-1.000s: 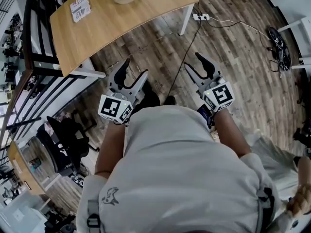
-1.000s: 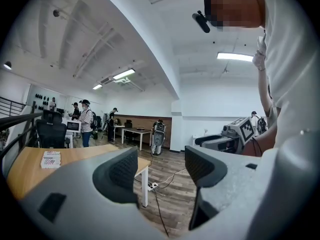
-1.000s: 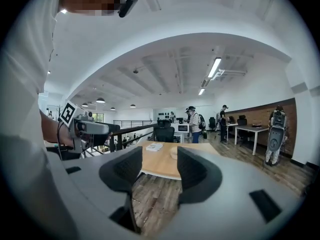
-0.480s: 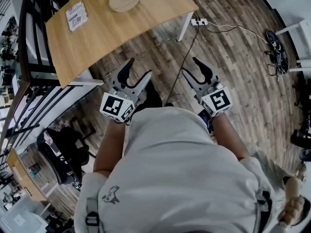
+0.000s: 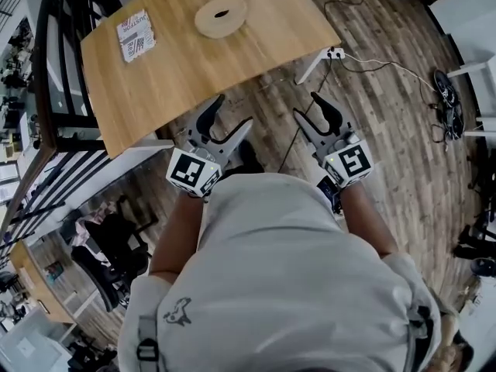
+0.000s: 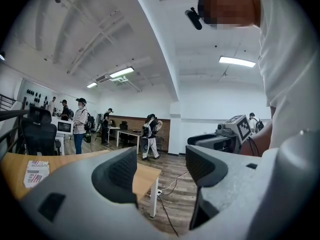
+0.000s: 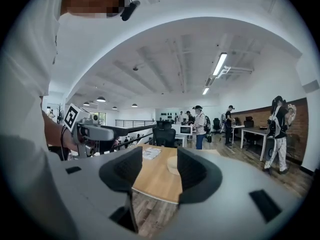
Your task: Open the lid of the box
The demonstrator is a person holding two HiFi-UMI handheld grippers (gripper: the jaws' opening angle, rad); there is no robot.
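Note:
A wooden table [image 5: 194, 60] stands ahead of me. On it lie a small flat box with a printed label [image 5: 136, 36] and a round pale wooden piece with a hole in its middle [image 5: 221, 15]. Both grippers hover above the floor, short of the table's near edge. My left gripper [image 5: 230, 115] has its jaws opening, with nothing between them. My right gripper [image 5: 308, 107] is open and empty too. In the right gripper view the printed box [image 7: 151, 152] and the round piece [image 7: 172, 164] show between the jaws, far off. The left gripper view catches the printed box [image 6: 36, 173] at lower left.
A power strip with trailing cables [image 5: 335, 53] lies on the plank floor right of the table leg. A black railing [image 5: 58, 68] runs along the table's left side, with an office chair [image 5: 108, 246] below it. Several people [image 6: 80, 124] stand far back in the room.
The table and its two objects have shifted right and lower in the head view, nearer to the grippers. Both grippers keep their open pose in front of my body.

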